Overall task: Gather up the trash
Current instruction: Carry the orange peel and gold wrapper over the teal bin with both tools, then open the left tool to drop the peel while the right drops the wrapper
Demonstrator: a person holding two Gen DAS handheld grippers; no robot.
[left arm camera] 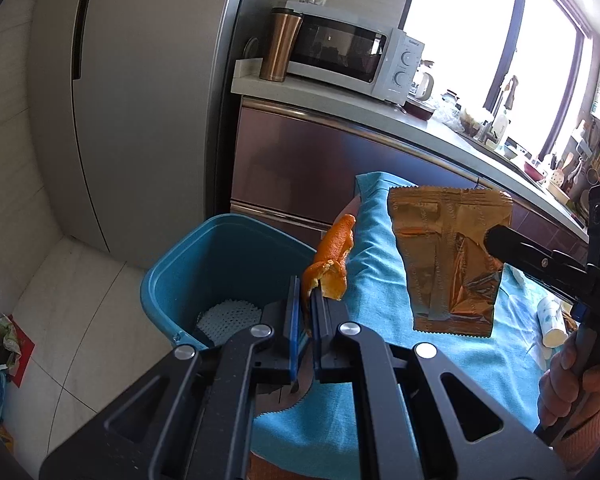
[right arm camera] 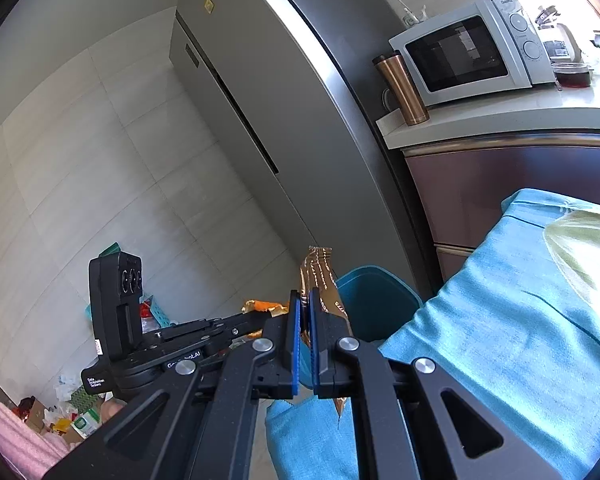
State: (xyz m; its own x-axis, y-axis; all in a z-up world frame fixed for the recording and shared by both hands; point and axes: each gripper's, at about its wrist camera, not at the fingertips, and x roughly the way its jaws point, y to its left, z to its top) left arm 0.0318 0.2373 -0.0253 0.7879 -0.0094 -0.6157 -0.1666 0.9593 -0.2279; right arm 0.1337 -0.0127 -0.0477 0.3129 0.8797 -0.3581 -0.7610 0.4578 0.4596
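Left gripper [left arm camera: 306, 312] pinched shut on orange peel [left arm camera: 332, 264], peel's long axis running up past the fingertips; right gripper [right arm camera: 305, 320] clamped on gold wrapper [right arm camera: 320, 276], hanging over the blue cloth [left arm camera: 380, 360]; blue bin [left arm camera: 204, 264] sits beyond-left, open, nearer the left gripper.

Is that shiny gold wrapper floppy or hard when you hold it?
Probably floppy and very light: the gold wrapper looks thin and creased, hanging from one edge in the right tongs. It may be a bit slippery, since its foil looks glossy.
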